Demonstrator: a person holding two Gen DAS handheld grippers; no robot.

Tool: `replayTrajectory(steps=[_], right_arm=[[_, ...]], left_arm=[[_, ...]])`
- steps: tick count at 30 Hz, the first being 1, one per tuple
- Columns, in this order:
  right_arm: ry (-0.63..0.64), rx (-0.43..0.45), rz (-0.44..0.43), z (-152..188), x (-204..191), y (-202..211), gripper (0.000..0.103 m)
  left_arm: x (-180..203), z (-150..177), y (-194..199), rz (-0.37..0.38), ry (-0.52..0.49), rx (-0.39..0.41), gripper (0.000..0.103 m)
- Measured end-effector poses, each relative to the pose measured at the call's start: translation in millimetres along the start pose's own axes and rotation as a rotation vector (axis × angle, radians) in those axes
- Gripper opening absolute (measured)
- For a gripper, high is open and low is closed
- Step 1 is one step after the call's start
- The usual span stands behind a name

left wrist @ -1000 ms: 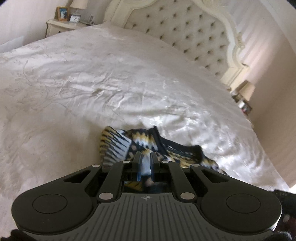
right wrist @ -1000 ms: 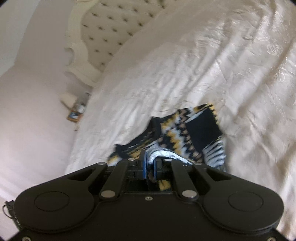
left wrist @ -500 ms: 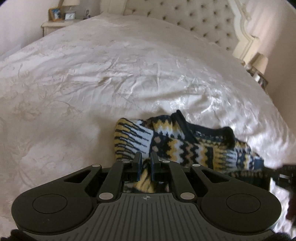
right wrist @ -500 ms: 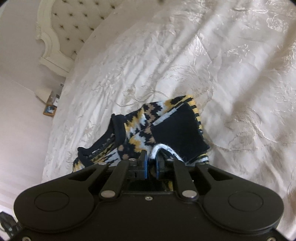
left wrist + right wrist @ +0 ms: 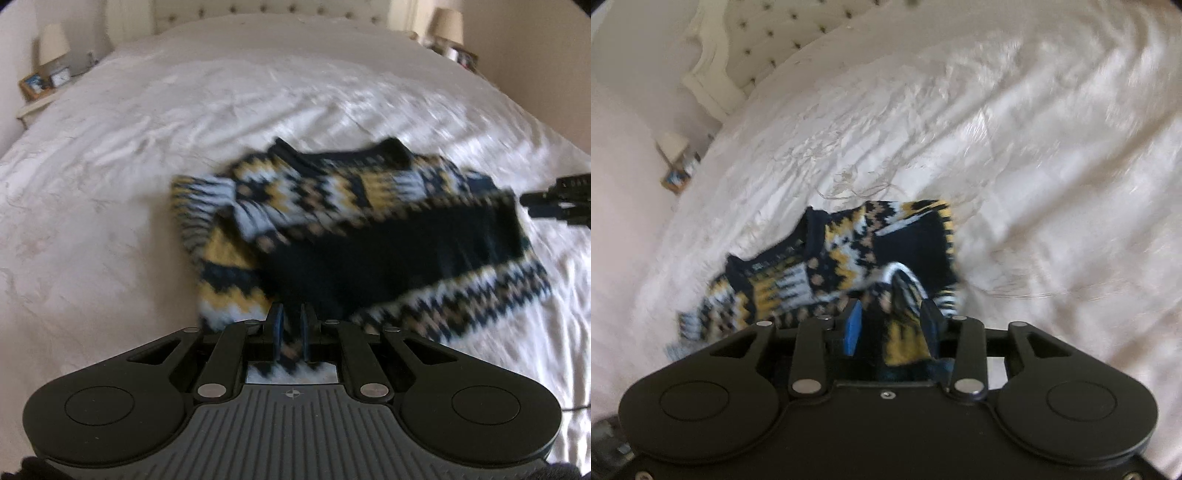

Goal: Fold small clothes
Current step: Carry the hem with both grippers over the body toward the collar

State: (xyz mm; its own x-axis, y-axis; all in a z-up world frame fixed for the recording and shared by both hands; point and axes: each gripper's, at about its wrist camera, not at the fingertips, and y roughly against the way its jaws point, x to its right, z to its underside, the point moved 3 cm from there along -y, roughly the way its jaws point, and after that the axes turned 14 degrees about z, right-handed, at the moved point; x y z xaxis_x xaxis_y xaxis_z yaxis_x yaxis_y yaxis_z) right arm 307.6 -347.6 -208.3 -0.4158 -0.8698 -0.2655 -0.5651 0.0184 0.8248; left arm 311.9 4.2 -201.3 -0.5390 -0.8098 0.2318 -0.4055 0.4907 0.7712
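Observation:
A small knitted sweater [image 5: 369, 229] in navy, yellow and white lies spread on the white bedspread [image 5: 147, 129], neck toward the headboard. My left gripper [image 5: 290, 325] is shut on the sweater's near hem. In the right wrist view the sweater [image 5: 849, 258] is bunched in front of my right gripper [image 5: 892, 317], whose jaws stand apart with knit fabric lying loosely between them. The right gripper's tips also show at the right edge of the left wrist view [image 5: 543, 203], just beside the sweater's right side.
A tufted headboard [image 5: 775, 33] stands at the far end of the bed. A nightstand with a lamp and picture frames [image 5: 44, 74] is at the left, another lamp [image 5: 447, 26] at the right. The bedspread is wrinkled all around the sweater.
The sweater has been pulled out from a bunched heap into a wider, flatter spread. My right gripper has opened and let go of the fabric. The left gripper keeps its hold.

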Motion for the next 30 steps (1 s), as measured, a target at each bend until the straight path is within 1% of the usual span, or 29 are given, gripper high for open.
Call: replayTrajectory(steps=[1,2,3,4,6,7,11,13,15,17,23,27,29,30], right_arm=[[0.036,0.011,0.011,3,-2,5,0.047],[0.078,0.015,0.019,8,-5,9,0.036],[0.139,0.011,0.018,15,-10,13,0.018],[0.193,0.004,0.019,21,-16,15,0.015],[0.313,-0.010,0.025,36,-30,16,0.015],[0.353,-0.019,0.024,43,-35,14,0.015],[0.412,-0.045,0.021,61,-47,3,0.015],[0.435,-0.065,0.008,63,-53,-7,0.015],[0.460,-0.066,0.008,60,-58,-15,0.015],[0.466,-0.054,0.005,52,-62,-23,0.015],[0.440,0.006,-0.037,7,-74,-37,0.015],[0.390,0.039,-0.057,-23,-81,-48,0.017],[0.363,0.042,-0.053,-38,-84,-57,0.018],[0.354,0.049,-0.046,-45,-84,-59,0.021]], left_arm=[[4,3,-3,0.002,-0.011,-0.008,0.011],[7,6,-6,0.004,-0.022,-0.015,0.011],[11,8,-10,0.008,-0.036,-0.026,0.011],[13,10,-13,0.009,-0.049,-0.032,0.011],[18,12,-20,0.013,-0.078,-0.041,0.011],[19,13,-23,0.014,-0.090,-0.045,0.011],[17,5,-40,0.011,-0.115,-0.065,0.011],[12,-4,-47,0.010,-0.121,-0.065,0.012],[7,-14,-54,0.003,-0.132,-0.060,0.012],[3,-27,-57,0.001,-0.134,-0.044,0.012],[-18,-79,-61,-0.013,-0.129,0.042,0.012],[-34,-111,-57,-0.052,-0.095,0.110,0.012],[-36,-119,-47,-0.043,-0.061,0.152,0.012],[-36,-120,-43,-0.037,-0.058,0.161,0.012]])
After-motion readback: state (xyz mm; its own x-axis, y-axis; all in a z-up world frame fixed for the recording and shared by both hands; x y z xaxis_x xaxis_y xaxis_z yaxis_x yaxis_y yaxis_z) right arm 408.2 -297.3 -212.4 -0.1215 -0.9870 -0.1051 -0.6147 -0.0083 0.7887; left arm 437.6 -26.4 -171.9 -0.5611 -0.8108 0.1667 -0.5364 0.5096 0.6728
